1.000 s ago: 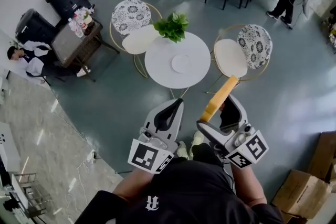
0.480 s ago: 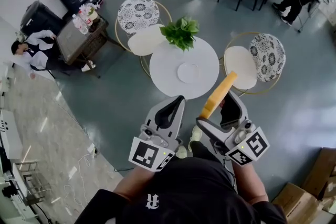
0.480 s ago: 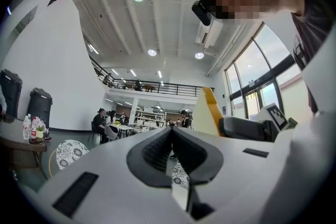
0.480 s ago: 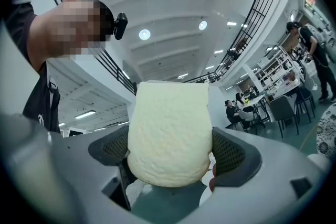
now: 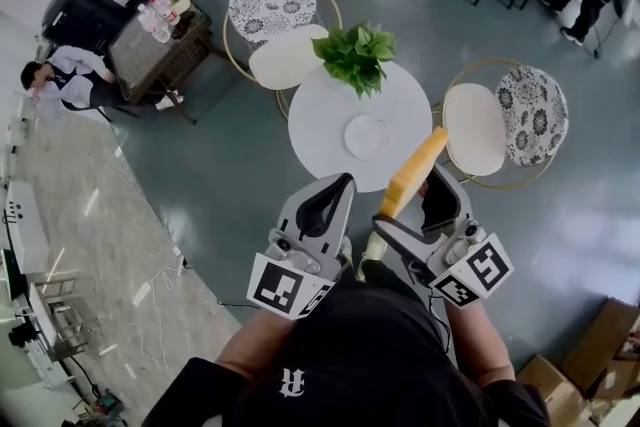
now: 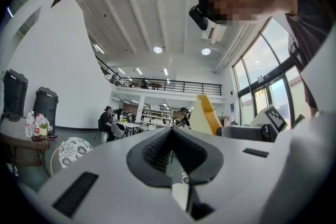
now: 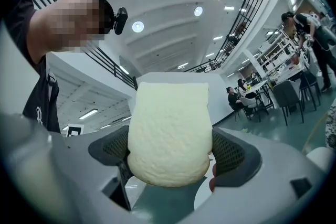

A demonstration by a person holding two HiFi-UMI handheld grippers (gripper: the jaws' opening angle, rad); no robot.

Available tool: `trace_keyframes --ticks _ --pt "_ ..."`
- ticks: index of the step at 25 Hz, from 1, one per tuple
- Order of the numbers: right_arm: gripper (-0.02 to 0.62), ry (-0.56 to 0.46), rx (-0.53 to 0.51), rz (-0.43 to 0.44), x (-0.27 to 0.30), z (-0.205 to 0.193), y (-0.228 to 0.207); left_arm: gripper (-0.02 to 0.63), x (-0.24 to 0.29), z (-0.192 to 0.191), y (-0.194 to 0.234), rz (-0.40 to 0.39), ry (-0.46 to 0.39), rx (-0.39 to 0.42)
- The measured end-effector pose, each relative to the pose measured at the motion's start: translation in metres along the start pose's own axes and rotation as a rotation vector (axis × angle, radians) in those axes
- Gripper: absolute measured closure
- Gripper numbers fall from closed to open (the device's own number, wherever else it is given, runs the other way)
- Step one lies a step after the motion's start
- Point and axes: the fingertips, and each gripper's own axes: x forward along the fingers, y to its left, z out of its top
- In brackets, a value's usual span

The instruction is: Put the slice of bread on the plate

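Right gripper (image 5: 415, 207) is clenching slice of bread (image 5: 414, 171) by lower end, centre of frame, just below plate (image 5: 366, 136) on round table (image 5: 318, 110). Left gripper (image 5: 322, 210) is pinching shut, holding nothing. Risk: soft slice sagging, tearing or slipping out early while tilting towards plate.

Matt, porous bread (image 7: 169, 134); smooth grey plastic right claw (image 7: 170, 152) with ribbed black pads (image 7: 233, 153); smooth white bench (image 5: 320, 123); glossy floor (image 5: 230, 180).
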Motion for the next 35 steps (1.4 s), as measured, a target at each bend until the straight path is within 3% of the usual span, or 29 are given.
trace_keyframes --ticks 8,21,35 --pt "0.101 0.098 -0.008 -0.081 0.041 -0.050 -0.057 0.598 0.031 -0.038 0.054 -0.025 0.017 -0.013" --pt "0.101 0.327 -0.005 -0.240 0.087 -0.212 -0.181 0.598 0.069 -0.166 0.144 -0.055 0.095 -0.091" --pt "0.101 0.603 -0.063 -0.359 0.104 -0.347 -0.279 0.598 0.086 -0.257 0.184 -0.043 0.132 -0.127"
